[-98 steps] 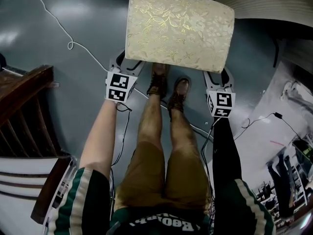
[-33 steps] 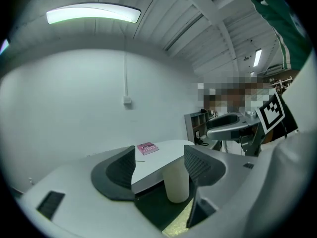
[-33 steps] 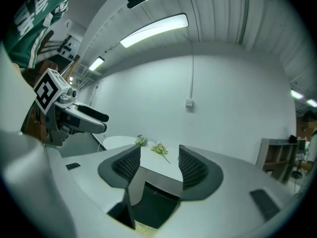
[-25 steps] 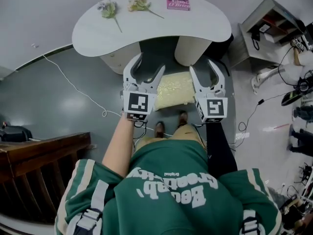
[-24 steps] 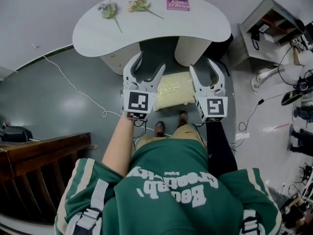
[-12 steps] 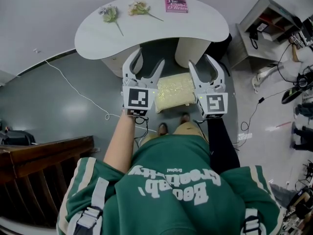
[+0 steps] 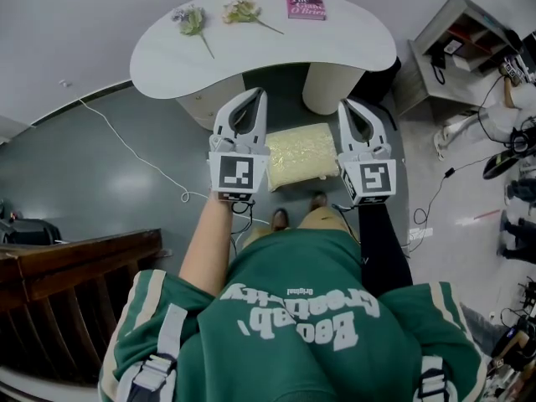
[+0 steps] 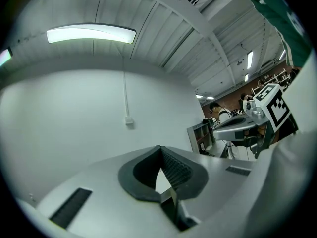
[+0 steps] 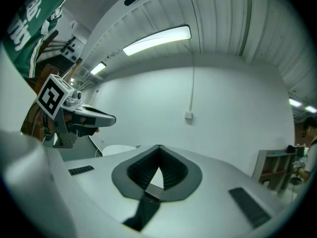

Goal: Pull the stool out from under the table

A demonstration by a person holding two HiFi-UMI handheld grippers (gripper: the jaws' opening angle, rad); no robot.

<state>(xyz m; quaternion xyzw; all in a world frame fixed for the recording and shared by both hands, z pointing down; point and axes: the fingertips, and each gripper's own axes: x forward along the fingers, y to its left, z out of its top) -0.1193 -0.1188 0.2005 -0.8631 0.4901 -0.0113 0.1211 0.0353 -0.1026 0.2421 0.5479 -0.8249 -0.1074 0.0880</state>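
Observation:
The stool (image 7: 301, 153), topped with a cream floral cushion, stands on the grey floor just in front of the white kidney-shaped table (image 7: 167, 57), near the person's feet. Both grippers are held up in the air above it, apart from it. My left gripper (image 7: 258, 95) hangs over the stool's left side, jaws shut with nothing between them. My right gripper (image 7: 349, 105) hangs over its right side, also shut and empty. In the left gripper view the closed tips (image 8: 159, 150) point at a white wall. The right gripper view's tips (image 9: 158, 148) do the same.
On the table lie two flower sprigs (image 7: 191, 19) and a pink book (image 7: 305, 1). Two table pedestals (image 7: 329, 86) stand behind the stool. A white cable (image 7: 126, 151) runs across the floor, dark wooden furniture (image 7: 75, 266) is at lower left, a shelf unit (image 7: 469, 36) at right.
Both grippers' jaws have closed from wide open to shut. The arms and the stool stay about where they were half a second ago.

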